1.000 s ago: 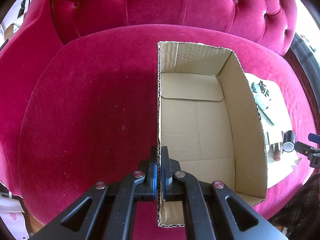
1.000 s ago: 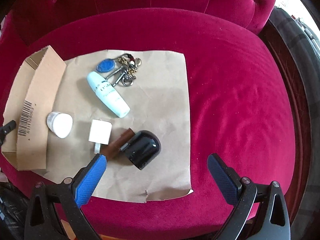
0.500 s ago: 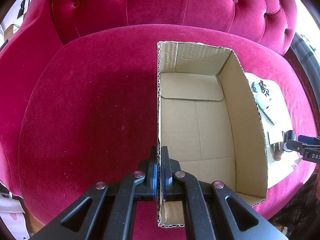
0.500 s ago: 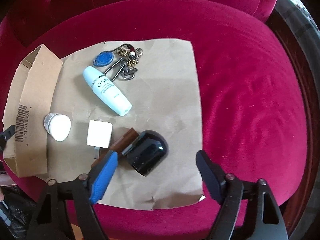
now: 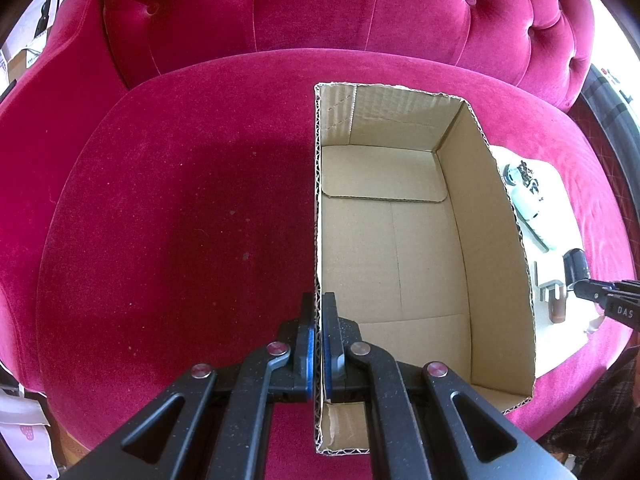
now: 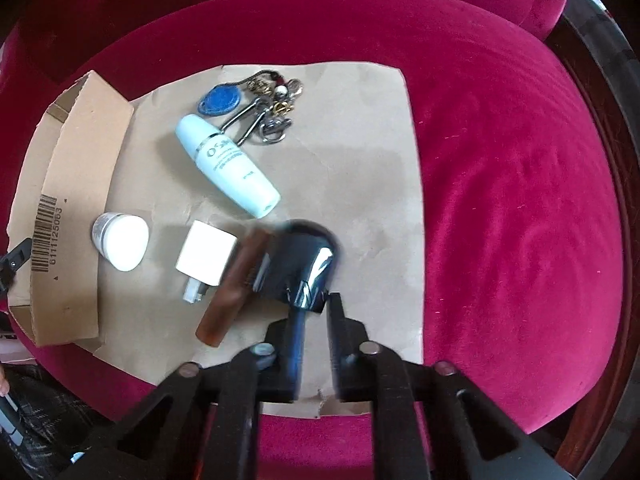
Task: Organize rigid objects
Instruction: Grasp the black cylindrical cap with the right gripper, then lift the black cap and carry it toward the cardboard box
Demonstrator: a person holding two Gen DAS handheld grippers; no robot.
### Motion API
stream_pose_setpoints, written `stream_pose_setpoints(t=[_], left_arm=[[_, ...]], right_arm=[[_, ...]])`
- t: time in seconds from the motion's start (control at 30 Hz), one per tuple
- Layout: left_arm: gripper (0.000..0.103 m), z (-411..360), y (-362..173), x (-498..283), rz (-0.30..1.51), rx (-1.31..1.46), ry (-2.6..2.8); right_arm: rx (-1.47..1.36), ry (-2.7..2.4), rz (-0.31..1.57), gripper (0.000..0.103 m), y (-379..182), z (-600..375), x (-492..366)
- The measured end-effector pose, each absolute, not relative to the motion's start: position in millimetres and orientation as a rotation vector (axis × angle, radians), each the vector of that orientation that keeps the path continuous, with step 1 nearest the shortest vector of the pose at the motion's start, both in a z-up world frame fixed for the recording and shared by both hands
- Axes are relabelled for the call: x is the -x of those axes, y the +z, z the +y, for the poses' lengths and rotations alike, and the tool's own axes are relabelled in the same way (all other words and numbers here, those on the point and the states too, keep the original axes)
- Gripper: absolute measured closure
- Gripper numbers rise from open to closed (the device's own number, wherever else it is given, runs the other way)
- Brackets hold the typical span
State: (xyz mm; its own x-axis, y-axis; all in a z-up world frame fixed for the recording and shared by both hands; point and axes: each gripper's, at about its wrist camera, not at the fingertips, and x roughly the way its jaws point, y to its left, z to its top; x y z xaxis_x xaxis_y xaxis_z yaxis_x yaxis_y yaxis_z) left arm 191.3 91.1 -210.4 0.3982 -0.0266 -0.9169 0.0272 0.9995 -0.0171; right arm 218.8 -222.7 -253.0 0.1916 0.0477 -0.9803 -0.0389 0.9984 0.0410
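An open cardboard box (image 5: 496,240) stands on the pink velvet seat, and my left gripper (image 5: 320,320) is shut on its near left wall. Beside the box lies a sheet of brown paper (image 6: 360,160). On it are a glossy black cap-like object (image 6: 304,256), a brown tube (image 6: 232,292), a white plug (image 6: 206,254), a small white jar (image 6: 120,240), a pale bottle (image 6: 228,168) and a bunch of keys with a blue tag (image 6: 260,100). My right gripper (image 6: 316,308) points down, its jaws closing, with the black object's near edge pinched between the tips. That spot is blurred.
The seat cushion (image 5: 180,220) spreads left of the box, with the tufted backrest (image 5: 360,12) behind. More cushion (image 6: 520,200) lies right of the paper. A dark wooden frame (image 6: 608,92) rims the seat at far right. Nothing is inside the box.
My right gripper's jaws went from wide open to nearly together and sank onto the black object, which has shifted a little. The left gripper and the box have not moved.
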Motion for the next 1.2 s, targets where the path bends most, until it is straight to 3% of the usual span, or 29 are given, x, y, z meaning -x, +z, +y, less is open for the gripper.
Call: stream_pose_setpoints(t=[0.63,1.2], left_arm=[[0.100,91,-210,-191,1.160,-0.002,-0.034],[0.100,91,-210,-191,1.161,-0.004,-0.033]], right_arm=[[-0.018,0.024,1.310,0.097,-228,-216,-208],[0.001,0.098,1.198,0.097,-170,-198,-204]])
